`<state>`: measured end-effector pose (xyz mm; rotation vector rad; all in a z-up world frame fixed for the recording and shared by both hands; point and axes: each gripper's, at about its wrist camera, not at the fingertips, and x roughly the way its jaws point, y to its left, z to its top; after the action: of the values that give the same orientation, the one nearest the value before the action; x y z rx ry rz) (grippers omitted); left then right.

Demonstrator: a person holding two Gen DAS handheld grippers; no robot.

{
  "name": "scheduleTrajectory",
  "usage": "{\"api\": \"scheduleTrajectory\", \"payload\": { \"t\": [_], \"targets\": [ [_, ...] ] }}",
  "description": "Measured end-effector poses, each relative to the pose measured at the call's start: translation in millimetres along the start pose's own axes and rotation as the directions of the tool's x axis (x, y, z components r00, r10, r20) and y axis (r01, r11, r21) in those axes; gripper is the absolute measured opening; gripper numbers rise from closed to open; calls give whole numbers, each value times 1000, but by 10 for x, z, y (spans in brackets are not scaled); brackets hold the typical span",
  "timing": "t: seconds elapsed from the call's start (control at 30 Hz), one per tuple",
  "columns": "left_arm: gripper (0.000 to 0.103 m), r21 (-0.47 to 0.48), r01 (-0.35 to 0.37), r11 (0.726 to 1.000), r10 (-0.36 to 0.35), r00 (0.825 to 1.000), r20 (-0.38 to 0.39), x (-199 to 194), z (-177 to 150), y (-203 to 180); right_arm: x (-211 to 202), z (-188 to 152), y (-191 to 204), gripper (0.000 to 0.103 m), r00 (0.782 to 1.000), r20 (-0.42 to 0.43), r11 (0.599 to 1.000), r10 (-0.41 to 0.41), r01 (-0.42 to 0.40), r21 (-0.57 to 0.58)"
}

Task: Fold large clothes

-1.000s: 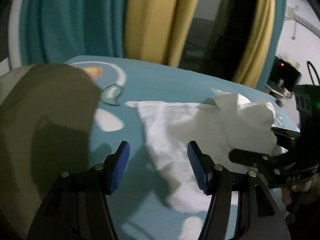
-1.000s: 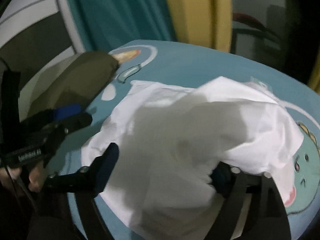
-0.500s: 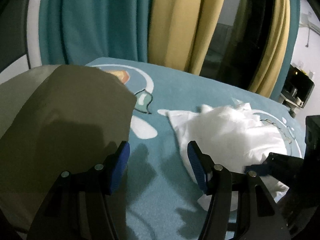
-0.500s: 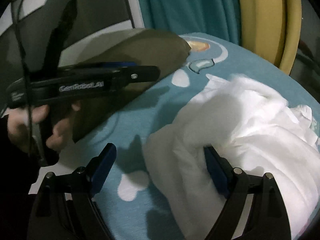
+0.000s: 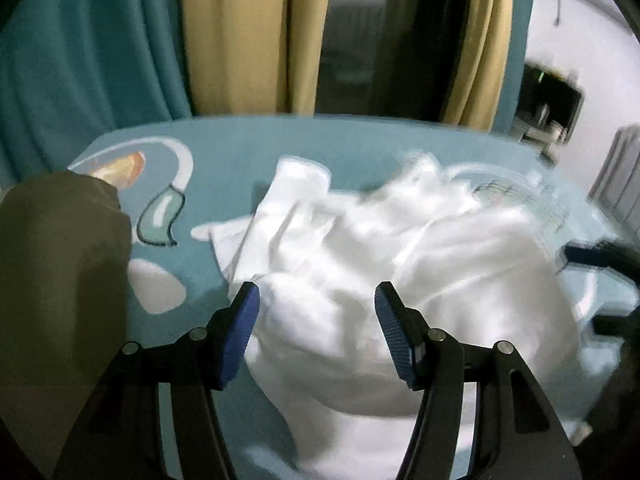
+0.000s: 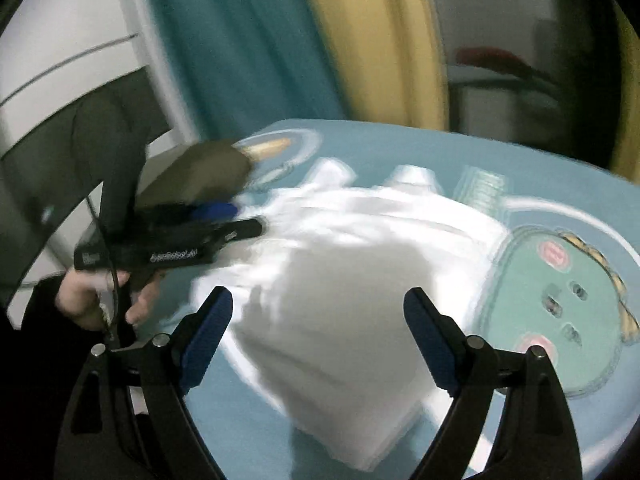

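A white garment lies in a crumpled heap on the teal cartoon-print bedsheet. My left gripper hovers open over its near edge, and no cloth is pinched between the blue pads. In the right wrist view the same garment spreads under my right gripper, which stands wide open above it without pressing on it. A hand holds my left gripper at the garment's left side. The right gripper's fingers show at the right edge of the left wrist view.
An olive pillow lies on the bed's left part, also seen as the pillow behind the left gripper. Teal and yellow curtains hang beyond the far edge. A dark shelf unit stands at the right.
The garment was draped over the right gripper's finger a second ago and now lies free on the bed. The left gripper swung left toward the pillow, then back over the garment.
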<state>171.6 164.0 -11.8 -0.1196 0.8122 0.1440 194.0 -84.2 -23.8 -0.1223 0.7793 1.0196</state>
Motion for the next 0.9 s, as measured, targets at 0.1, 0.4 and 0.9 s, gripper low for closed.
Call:
{"api": "scheduleTrajectory", "payload": {
  "t": [0.1, 0.4, 0.9],
  "targets": [
    [63, -16, -12, 1000, 11, 998, -63, 213, -64, 107, -44, -68, -329, 87, 997, -5, 990, -78, 78, 116],
    [8, 41, -26, 999, 27, 1000, -14, -207, -150, 136, 38, -211, -682, 87, 997, -35, 969, -67, 74, 236],
    [18, -86, -53, 995, 43, 993, -115, -255, -432, 320, 409, -361, -751, 58, 982, 0, 894, 189, -172, 414]
  ]
}}
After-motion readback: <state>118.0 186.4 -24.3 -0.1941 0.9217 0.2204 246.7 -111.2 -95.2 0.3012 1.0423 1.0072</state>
